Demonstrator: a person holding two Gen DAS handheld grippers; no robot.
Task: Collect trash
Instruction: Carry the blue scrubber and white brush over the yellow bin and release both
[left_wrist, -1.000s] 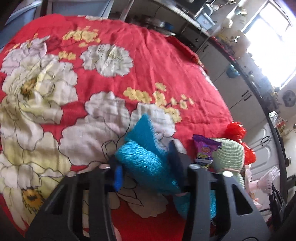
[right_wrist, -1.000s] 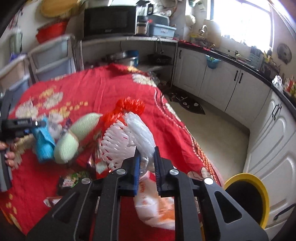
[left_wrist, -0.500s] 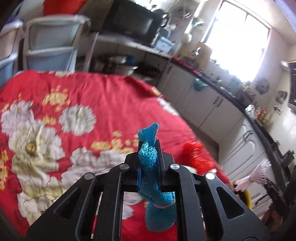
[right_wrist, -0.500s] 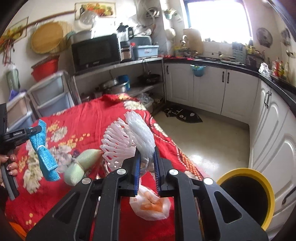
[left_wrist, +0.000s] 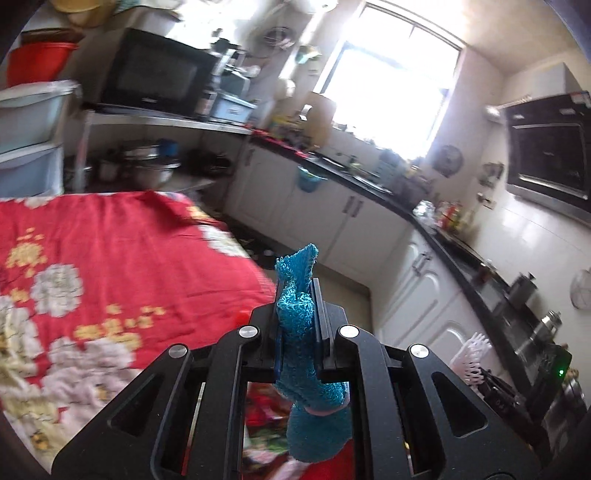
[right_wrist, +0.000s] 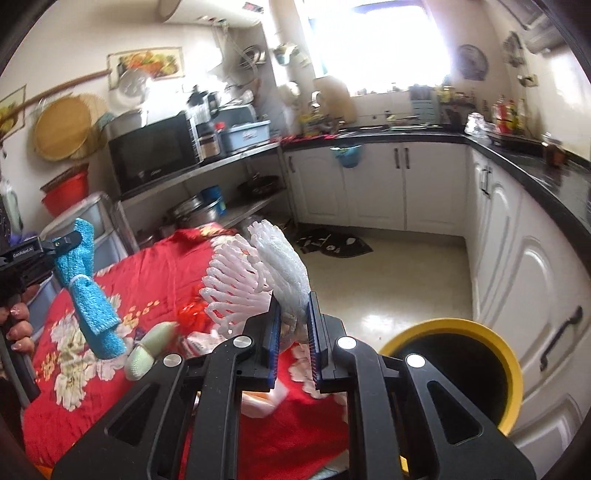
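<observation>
My left gripper (left_wrist: 298, 314) has its jaws clamped on a blue mesh scrap (left_wrist: 301, 332), held in the air above the red cloth (left_wrist: 122, 251). My right gripper (right_wrist: 291, 325) has its jaws closed on a white foam net (right_wrist: 273, 273), raised off the tabletop (right_wrist: 155, 266). I note a pale green net (right_wrist: 147, 350) lying on the cloth. A yellow-rimmed bin (right_wrist: 513, 365) stands on the floor just right of the right gripper.
</observation>
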